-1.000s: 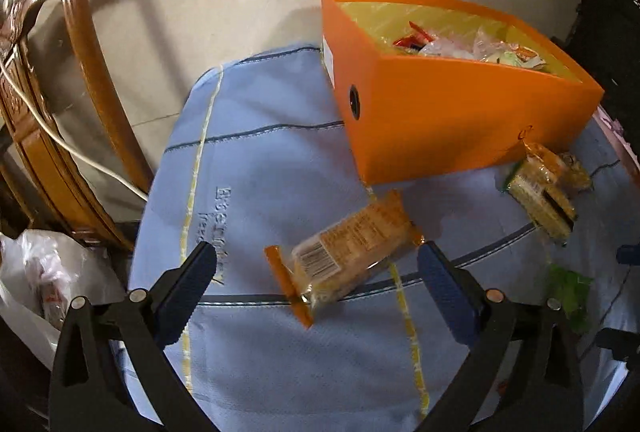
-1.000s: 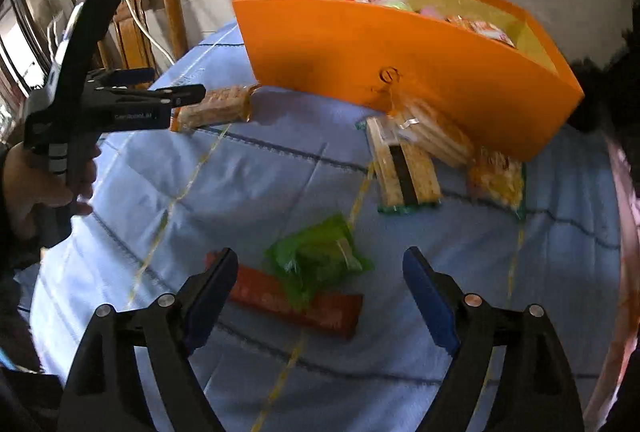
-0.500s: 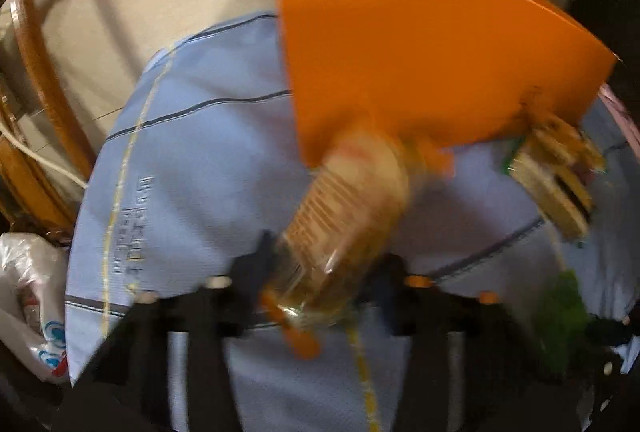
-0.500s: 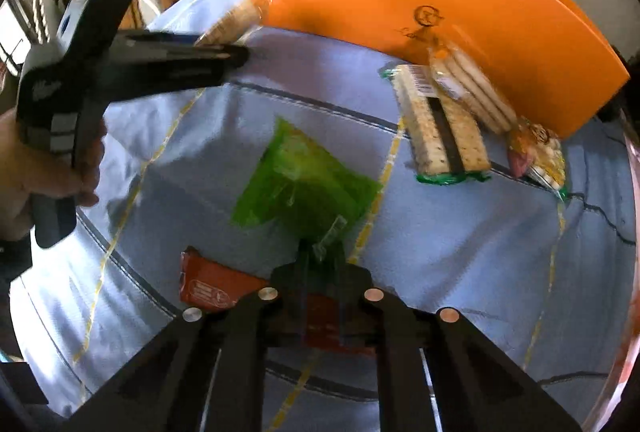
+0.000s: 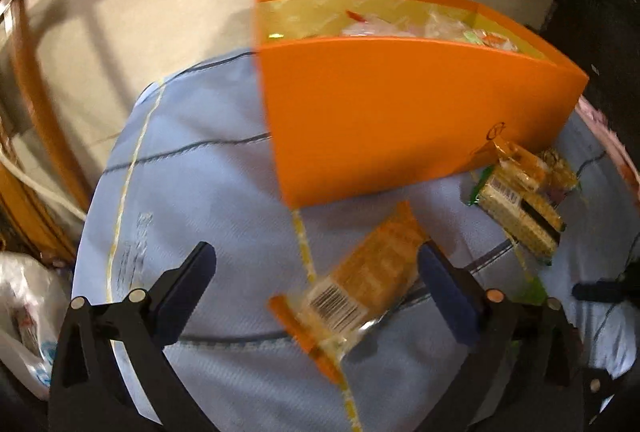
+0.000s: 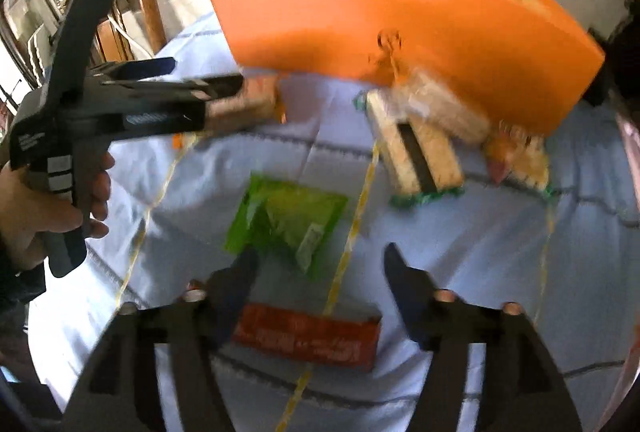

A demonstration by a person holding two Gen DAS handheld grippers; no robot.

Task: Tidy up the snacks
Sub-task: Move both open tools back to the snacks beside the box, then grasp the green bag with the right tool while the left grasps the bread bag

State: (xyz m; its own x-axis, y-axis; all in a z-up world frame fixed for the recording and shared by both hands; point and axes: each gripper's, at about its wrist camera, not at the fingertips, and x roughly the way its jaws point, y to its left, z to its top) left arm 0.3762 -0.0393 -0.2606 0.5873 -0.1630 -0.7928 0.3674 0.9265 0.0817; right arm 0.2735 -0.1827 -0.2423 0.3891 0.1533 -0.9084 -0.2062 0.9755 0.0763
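Pale floor tiles lie beyond our desk [image 5: 208, 192], which is covered by a light blue cloth with yellow and dark stripes; faint writing on the cloth at the left is too blurred to read. At the far side stands an orange box [image 5: 400, 112] with snack wrappers showing over its rim and a small round mark on its near wall that we cannot make out.

Our left gripper [image 5: 316, 268] points steeply down, its jaws opening, now spread wide. Between them, nearer the right one, sits an orange cracker pack [image 5: 360, 284] with a barcode label facing us; we cannot tell whether it touches that jaw. To the right, close against the box, lie more cracker packs [image 5: 520, 200], one with a barcode too.

Our right gripper [image 6: 320, 264] also points steeply down, its jaws opening and now about half spread. A green packet [image 6: 288, 216] lies just beyond them, its small white label unreadable, and a red bar [image 6: 308, 340] lies nearest us, its print blurred. In this view a hand [image 6: 44, 216] grips the left tool's handle at the left.
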